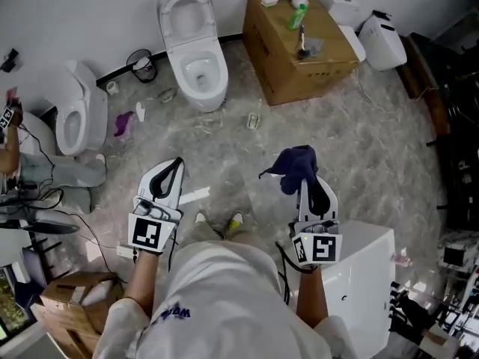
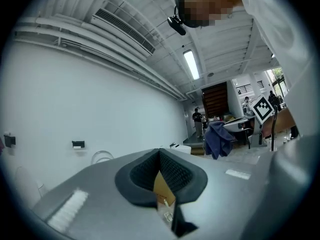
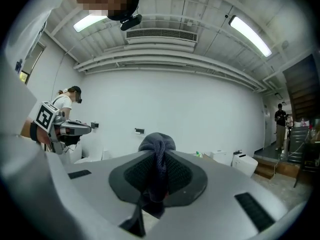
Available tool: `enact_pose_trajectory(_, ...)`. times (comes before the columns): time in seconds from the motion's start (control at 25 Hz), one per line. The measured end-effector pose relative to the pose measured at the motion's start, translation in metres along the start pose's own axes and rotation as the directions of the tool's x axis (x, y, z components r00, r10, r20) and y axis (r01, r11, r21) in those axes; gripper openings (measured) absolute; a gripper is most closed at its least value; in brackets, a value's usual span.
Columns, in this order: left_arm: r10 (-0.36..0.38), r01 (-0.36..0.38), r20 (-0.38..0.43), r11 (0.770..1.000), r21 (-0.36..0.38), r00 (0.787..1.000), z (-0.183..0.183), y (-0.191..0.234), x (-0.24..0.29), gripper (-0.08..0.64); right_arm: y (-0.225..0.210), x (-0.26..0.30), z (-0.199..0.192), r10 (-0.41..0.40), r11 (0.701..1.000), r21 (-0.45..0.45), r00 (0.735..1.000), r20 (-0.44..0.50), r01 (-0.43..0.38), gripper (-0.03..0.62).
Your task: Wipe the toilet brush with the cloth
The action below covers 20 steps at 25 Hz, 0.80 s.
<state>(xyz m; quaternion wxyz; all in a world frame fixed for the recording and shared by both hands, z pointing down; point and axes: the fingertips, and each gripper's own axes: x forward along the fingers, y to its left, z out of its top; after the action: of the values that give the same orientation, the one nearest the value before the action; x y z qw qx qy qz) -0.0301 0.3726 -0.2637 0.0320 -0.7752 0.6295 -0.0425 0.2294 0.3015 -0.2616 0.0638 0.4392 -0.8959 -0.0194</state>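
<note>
Two handheld grippers were raised above a bathroom floor. The right gripper had its jaws clamped on a dark blue cloth. The left gripper had its jaws closed together on nothing. No toilet brush could be picked out with certainty, so wiping appeared not yet begun. A closed cardboard box carried a green bottle on top. The open toilet bowl looked empty.

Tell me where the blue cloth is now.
The blue cloth is clamped in the right tool, lower right of centre in the head view.
</note>
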Motion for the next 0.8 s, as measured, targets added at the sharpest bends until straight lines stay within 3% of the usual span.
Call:
enact_pose_trajectory(0.16,0.018,-0.017,-0.033,0.999,0.033,0.999,0.001,-0.015,0.011,-0.002,-0.031,0.001,-0.015,0.033,0.999,0.012,0.999,-0.027,-0.032,0.049)
enact_pose_trajectory(0.4,0.055,-0.055,-0.064,0.998,0.007,0.996,-0.012,-0.026,0.025,-0.002,-0.061,0.022,-0.036,0.044,0.999,0.021,0.998,-0.055,-0.043,0.049)
enact_pose_trajectory(0.6,0.035,-0.033,-0.07,0.999,0.031,0.997,-0.023,-0.007,0.047,-0.002,-0.066,0.052,-0.051,0.032,0.997,0.074,0.997,-0.07,-0.027,0.049)
enact_pose_trajectory(0.8,-0.014,0.015,-0.078,1.0,0.022,0.997,-0.035,0.029,0.088,-0.002,-0.066,0.094,-0.058,-0.016,0.998,0.054,0.995,-0.095,0.022,0.049)
